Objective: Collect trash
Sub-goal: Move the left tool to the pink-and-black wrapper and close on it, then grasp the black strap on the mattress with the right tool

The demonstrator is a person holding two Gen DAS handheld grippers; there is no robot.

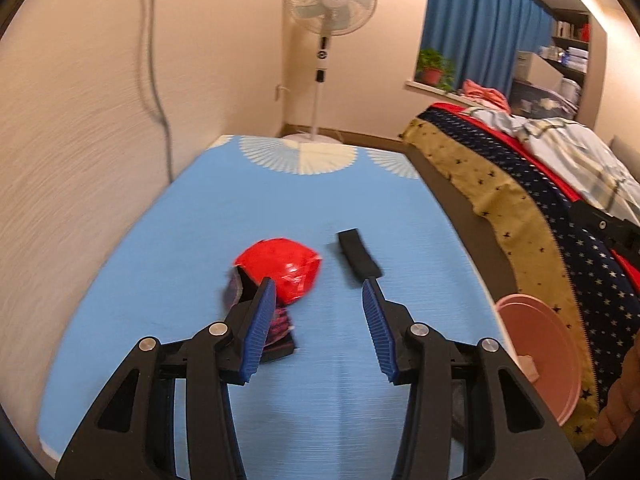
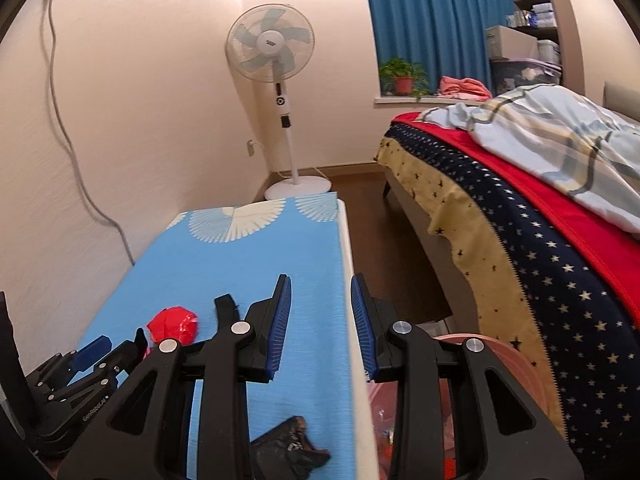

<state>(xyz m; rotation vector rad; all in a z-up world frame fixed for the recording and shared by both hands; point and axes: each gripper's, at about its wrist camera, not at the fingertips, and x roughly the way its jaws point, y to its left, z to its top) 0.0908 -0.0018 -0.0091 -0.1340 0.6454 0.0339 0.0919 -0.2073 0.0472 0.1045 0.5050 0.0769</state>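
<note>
The left tool (image 1: 319, 286) is hovering low over the desk (image 1: 248, 200) with its jaws parted and nothing between them; they are released, and the red crumpled wrapper (image 1: 286, 270) is lying on the blue cloth just beyond and touching the line of the left finger, not yet gripped. Taking that wrapper as the landmark: a dark printed packet (image 1: 276, 330) is lying just on the near side of it, partly hidden behind the left finger; a black strap-like strip (image 1: 358, 258) is lying just to its right, apart from it; and a pink bin (image 1: 540, 356) is sitting well to its right, off the edge of the desk, beside the bed (image 1: 520, 184). The right tool (image 2: 320, 308) is held over the right edge of the desk, its jaws also apart and empty, so it too is released. From its view another dark crumpled wrapper (image 2: 292, 446) is lying on the desk nearer the camera than the red one. Some coloured scraps seem to be showing inside the bin in the right wrist view, so I judge that part of the collecting is already done, though the contents are too blurred to name. At least three pieces are remaining on the desk, and the red wrapper looks like the one being approached.
</note>
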